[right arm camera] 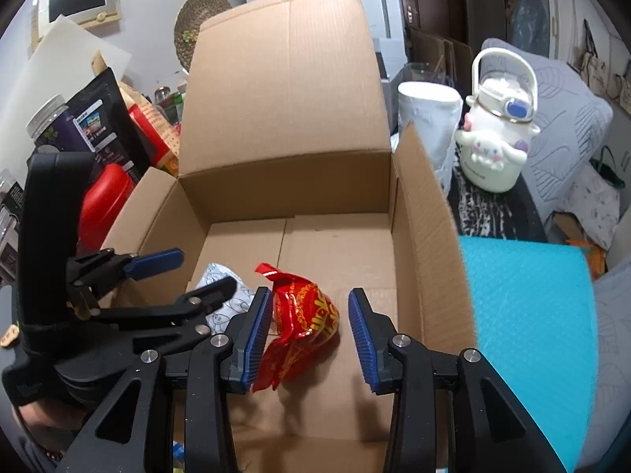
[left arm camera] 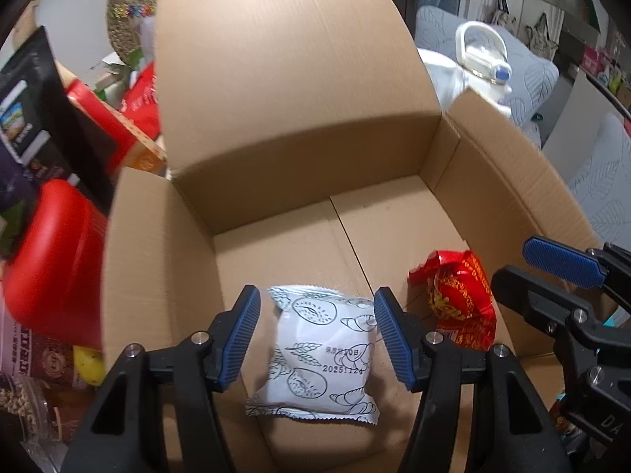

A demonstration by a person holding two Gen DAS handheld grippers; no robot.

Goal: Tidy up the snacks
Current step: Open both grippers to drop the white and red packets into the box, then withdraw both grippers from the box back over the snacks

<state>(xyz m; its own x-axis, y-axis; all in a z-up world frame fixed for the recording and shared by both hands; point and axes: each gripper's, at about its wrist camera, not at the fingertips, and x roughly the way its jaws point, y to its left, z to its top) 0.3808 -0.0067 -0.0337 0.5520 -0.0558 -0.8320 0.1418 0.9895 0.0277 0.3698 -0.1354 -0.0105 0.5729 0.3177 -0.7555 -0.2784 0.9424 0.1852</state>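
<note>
While both grippers hang over the open cardboard box (left arm camera: 276, 126), each stands above one snack lying on the box floor. The left gripper (left arm camera: 317, 333) has its jaws apart, with the white printed snack packet (left arm camera: 315, 351) lying flat between the blue pads but clear of both; the packet rests near the front of the floor, left of centre. The right gripper (right arm camera: 311, 339) likewise has its jaws apart around the red foil snack packet (right arm camera: 303, 323), which lies crumpled just right of the white one; its left pad (right arm camera: 258, 335) stands very close to the foil, and contact there cannot be confirmed, while the right pad is clearly free. Neither packet is clamped. Both packets are judged light, soft and air-filled: the white one looks like a pillow pack whose contents could be crushed, so a grip across its puffed middle or on a crimped end seam, with modest closing, seems best. The red foil appears glossy and probably slippery; its twisted, gathered upper end offers the firmest hold. More snacks and a red container (left arm camera: 51, 252) wait outside the box's left wall.
</note>
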